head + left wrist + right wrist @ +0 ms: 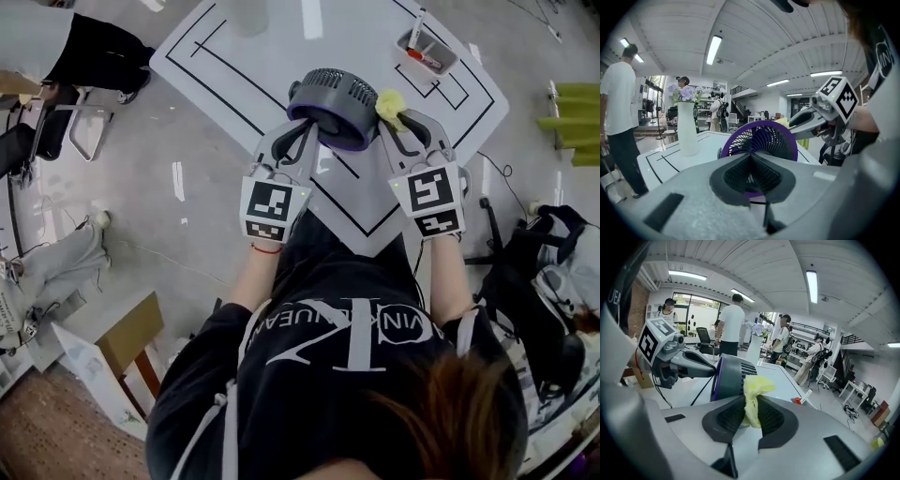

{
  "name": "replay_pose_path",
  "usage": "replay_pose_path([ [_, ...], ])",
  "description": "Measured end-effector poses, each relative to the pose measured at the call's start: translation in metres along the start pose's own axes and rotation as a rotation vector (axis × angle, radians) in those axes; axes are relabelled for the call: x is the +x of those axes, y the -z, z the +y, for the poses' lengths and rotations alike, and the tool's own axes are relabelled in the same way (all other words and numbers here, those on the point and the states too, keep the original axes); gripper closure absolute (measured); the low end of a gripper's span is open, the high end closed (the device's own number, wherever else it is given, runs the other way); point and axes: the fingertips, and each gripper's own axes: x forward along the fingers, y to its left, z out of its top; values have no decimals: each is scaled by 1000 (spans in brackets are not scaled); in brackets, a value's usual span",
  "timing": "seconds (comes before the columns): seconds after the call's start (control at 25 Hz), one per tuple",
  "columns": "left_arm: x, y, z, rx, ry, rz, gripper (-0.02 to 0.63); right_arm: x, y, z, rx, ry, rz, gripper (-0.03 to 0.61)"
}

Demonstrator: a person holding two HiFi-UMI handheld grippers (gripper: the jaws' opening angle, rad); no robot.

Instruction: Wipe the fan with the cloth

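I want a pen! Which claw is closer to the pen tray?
Right. The right claw, pinching the yellow cloth, is on the pen tray's side of the fan; the left claw is across the fan, farther away.

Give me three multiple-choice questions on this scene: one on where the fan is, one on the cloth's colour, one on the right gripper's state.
1. Where does the fan stand?
A. on the floor
B. on the white table
C. on a chair

2. What colour is the cloth?
A. yellow
B. blue
C. red

3. The right gripper is:
A. open and empty
B. shut on a cup
C. shut on the cloth

Answers:
1 B, the head view shows the fan on the black-lined tabletop.
2 A, the cloth is pale yellow in both views.
3 C, the right gripper view shows its jaws pinching the cloth.
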Motion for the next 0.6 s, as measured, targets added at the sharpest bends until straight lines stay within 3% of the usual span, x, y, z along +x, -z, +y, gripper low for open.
replay_pose_path([
  [0.4, -14, 16, 2, -108, -359, 21, 603, 3, 2, -5, -194, -294, -72, 502],
  [0.6, -13, 18, -17, -142, -492, 27, 603, 9, 4, -16, -239, -387, -143, 500],
])
